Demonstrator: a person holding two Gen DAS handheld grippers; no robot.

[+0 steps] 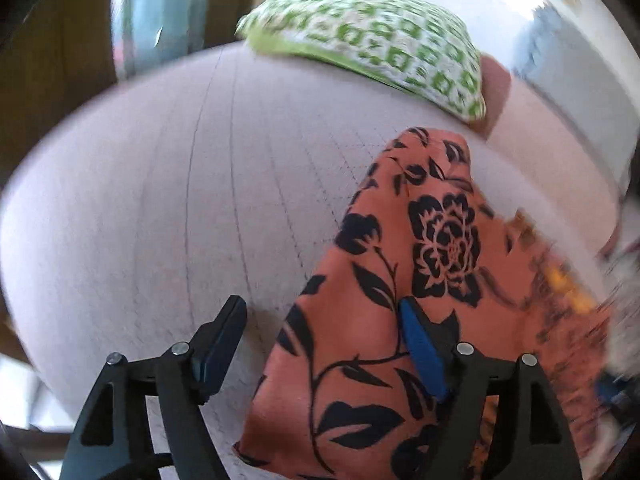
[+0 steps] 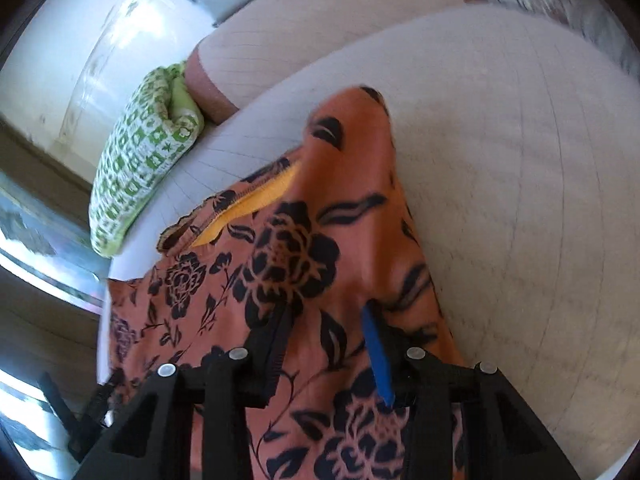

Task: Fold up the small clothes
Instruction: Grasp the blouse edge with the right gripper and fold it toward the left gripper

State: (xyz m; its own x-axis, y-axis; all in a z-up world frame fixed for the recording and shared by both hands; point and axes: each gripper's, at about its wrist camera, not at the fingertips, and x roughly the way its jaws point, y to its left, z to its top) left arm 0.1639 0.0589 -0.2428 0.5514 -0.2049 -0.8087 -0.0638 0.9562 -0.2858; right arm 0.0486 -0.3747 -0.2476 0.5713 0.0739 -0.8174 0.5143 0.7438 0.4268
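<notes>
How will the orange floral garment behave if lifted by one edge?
Probably floppy: the orange floral garment lies in soft ridges and folds on the bed sheet. Likely light, since the cloth looks thin. It may drape and bunch rather than hold shape.

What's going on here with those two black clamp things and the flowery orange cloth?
A person is folding a small orange garment with black flowers on a pale quilted bed, using a handheld gripper in each hand. The left gripper is open above the garment's edge and grips nothing. The right gripper hangs over the cloth, its fingers apart too; the picture is too blurred to tell whether they touch it. A green patterned pillow lies at the far side.
</notes>
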